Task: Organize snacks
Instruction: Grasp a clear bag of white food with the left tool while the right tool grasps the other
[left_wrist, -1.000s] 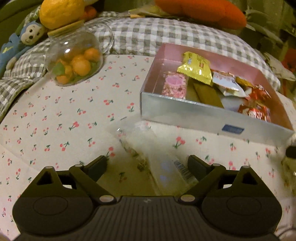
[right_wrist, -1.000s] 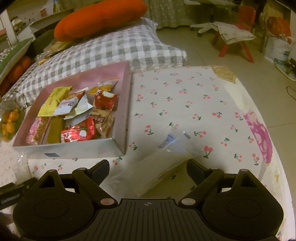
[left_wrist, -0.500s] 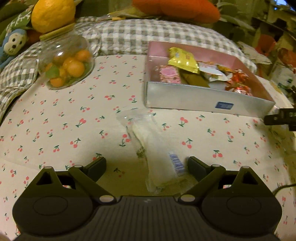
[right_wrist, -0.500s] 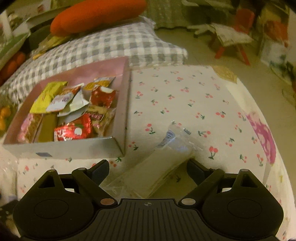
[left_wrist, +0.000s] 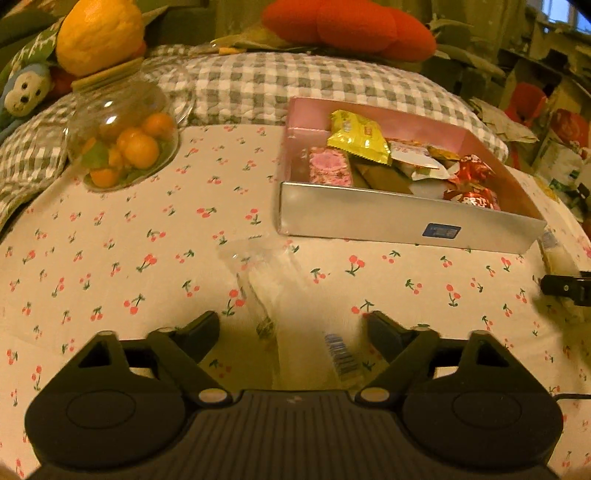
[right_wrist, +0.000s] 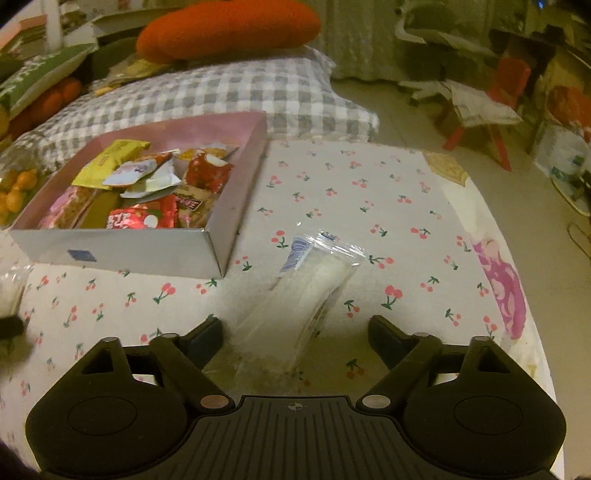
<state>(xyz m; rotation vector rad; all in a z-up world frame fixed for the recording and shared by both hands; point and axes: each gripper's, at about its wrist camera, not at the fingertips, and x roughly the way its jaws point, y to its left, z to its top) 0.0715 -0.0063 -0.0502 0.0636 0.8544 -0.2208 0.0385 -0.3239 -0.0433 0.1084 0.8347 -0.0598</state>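
1. Left wrist view: left gripper (left_wrist: 293, 325) spread wide, black fingers (left_wrist: 201, 328) on either side of a clear plastic snack packet with a barcode (left_wrist: 291, 306), not pinching it. Packet flat on the cream cherry-print tablecloth (left_wrist: 110, 251), lying just short of the silver cardboard box with pink lining (left_wrist: 399, 221).
2. Same view: box packed with wrapped snacks, a yellow foil pouch (left_wrist: 358, 136) on top at the back. Round glass jar of orange candies (left_wrist: 123, 136) well off to the left, near the grey checked cushion (left_wrist: 295, 85). Black fingertip of the other tool (left_wrist: 561, 286) poking in at the right edge.
3. Right wrist view: right gripper (right_wrist: 295, 330) also wide apart, straddling the near end of a second clear packet of pale wafers (right_wrist: 306, 291). Nothing clamped. Packet angled on the cloth, just right of the box's corner (right_wrist: 214, 254), apart from it.
4. Same view: red wrappers (right_wrist: 140, 218) heaped inside the box, orange plush cushion (right_wrist: 229, 26) behind.
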